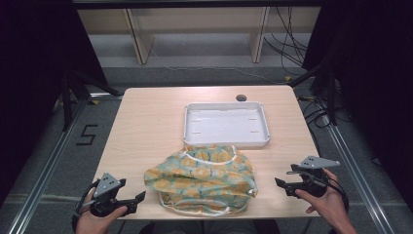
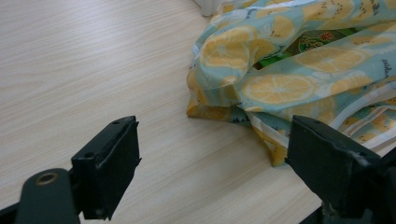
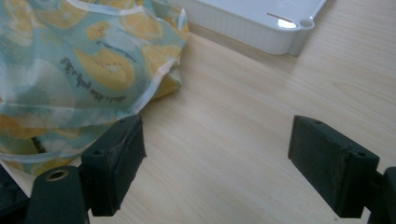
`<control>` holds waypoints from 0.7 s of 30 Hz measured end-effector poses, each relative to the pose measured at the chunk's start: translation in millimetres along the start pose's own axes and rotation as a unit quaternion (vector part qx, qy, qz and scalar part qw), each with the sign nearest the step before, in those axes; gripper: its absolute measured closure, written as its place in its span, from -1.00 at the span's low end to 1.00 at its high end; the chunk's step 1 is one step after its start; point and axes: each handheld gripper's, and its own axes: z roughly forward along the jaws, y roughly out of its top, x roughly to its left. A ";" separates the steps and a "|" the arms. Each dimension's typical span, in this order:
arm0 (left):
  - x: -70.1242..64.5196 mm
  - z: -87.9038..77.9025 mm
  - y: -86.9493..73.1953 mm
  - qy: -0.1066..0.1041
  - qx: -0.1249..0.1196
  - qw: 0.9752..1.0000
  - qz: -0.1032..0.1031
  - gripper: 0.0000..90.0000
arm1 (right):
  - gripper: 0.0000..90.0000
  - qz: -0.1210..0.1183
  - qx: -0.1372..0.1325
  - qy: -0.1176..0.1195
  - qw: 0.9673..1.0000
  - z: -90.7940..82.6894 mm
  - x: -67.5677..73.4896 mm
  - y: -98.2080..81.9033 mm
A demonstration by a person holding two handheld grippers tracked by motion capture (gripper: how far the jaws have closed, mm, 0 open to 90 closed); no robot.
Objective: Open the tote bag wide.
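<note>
Lemon-print cloth bag (image 1: 202, 179) crumpled in the lower middle of the high view, on the light wooden desk (image 1: 146, 122); pale blue-green fabric with yellow lemon slices and white trim; upper edge just below the white tray (image 1: 265, 127), near edge close to the desk's front rim. White tray in the centre of the frame, shallow, rectangular, bare inside; small dark round spot (image 1: 241, 97) on the desk just above its upper right corner.

Left gripper (image 1: 139, 197) at lower left of the high view, held in a hand (image 1: 95, 219) coming in from the bottom edge; black fingers pointing right toward the bag's left corner, near it but apart; grey three-cornered plate on top. In the left gripper view (image 2: 212, 156), fingers spread wide, nothing between them but bare desk; bag (image 2: 280, 70) in the upper right of that frame, its lower folded corner reaching behind the right finger; something green visible inside through a gap in the folds.

Right gripper (image 1: 278, 185) at lower right of the high view, held in a hand (image 1: 326, 200); fingers pointing left toward the bag's right side, apart from it. In the right gripper view (image 3: 215, 161), fingers wide apart and holding nothing, bare desk between them; bag (image 3: 79, 60) at upper left, its trimmed edge running behind the left finger; corner of the tray (image 3: 275, 28) along the top right.
</note>
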 end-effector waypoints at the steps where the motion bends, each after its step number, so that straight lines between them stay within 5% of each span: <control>1: -2.1 1.5 0.3 0.000 -0.017 1.000 -0.011 -0.62 | -0.57 -0.004 0.000 0.002 1.000 -0.5 0.3 0.8; 5: -6.1 -0.8 3.1 -0.001 -0.027 1.000 -0.010 -0.58 | -0.54 -0.002 -0.002 0.019 1.000 -0.6 8.1 5.6; 12: -22.1 -0.2 10.1 -0.036 -0.037 0.999 0.004 -0.46 | -0.50 -0.021 -0.014 0.039 0.999 1.7 21.5 19.3; 21: -47.6 10.1 21.7 -0.077 -0.032 0.995 0.056 -0.26 | -0.49 -0.065 -0.024 0.066 0.995 15.0 37.3 34.0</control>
